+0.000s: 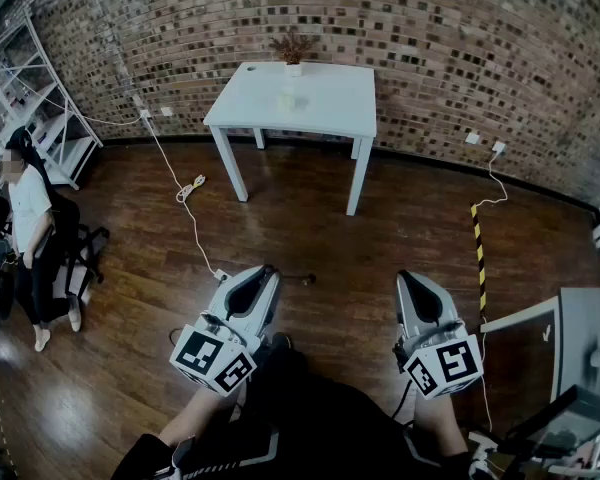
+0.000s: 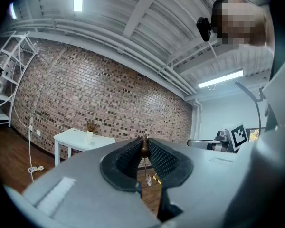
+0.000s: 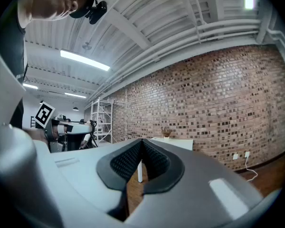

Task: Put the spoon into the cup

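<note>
While I am standing well back from the white table, my left gripper is pinching its jaws together on a slim metal spoon. The brownish end of the handle is sitting right at the jaw tips, and the small bowl is showing beyond them, over the wooden floor. My right gripper is holding its jaws closed with nothing between them; only a table leg is showing through the slot.

I am judging the spoon to be light, stiff and smooth. It is therefore likely to pivot or slip in a pinch this near its end, and a hold further along the handle would be steadying it better. I am recording that as a risk, not as a fault observed.

Moving outward, the cup is standing upright near the middle of the table. It is looking pale and faint at this range, and I am unable to tell whether anything is in it. A small potted plant is standing behind it, at the table's wall-side edge. Spoon and cup are sitting well apart, and the insertion is not yet begun.
</note>
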The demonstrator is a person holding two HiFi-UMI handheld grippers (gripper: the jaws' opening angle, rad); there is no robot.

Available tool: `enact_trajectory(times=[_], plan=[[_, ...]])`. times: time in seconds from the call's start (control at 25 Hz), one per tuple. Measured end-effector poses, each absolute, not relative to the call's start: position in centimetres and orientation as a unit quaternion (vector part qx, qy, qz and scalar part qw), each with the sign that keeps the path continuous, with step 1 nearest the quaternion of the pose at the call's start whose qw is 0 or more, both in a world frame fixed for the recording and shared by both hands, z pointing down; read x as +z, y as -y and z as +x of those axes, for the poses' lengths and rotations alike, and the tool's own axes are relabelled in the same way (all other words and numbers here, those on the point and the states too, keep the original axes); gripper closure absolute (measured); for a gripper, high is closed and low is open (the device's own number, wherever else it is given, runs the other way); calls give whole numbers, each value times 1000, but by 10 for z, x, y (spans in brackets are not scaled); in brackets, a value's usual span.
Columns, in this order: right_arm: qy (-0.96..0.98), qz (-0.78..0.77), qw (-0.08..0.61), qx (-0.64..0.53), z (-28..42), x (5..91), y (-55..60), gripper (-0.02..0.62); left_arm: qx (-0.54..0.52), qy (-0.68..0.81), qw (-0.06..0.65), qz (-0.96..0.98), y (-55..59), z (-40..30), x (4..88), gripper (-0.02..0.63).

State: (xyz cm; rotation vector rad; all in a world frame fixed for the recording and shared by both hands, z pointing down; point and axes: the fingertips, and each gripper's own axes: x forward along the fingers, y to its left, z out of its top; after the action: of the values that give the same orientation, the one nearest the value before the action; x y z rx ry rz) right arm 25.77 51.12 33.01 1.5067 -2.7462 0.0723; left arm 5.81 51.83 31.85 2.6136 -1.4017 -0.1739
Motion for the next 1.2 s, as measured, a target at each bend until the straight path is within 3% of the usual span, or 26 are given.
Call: enact_trajectory(times=[0.84,1.2], plan=[[864,501,8,52,150,335,-320,589,-72,439,113,888,-329,-47,331,570],[866,496,8,59,143,340,-250,589,-70,440,123,887,-261,-50,340,571]])
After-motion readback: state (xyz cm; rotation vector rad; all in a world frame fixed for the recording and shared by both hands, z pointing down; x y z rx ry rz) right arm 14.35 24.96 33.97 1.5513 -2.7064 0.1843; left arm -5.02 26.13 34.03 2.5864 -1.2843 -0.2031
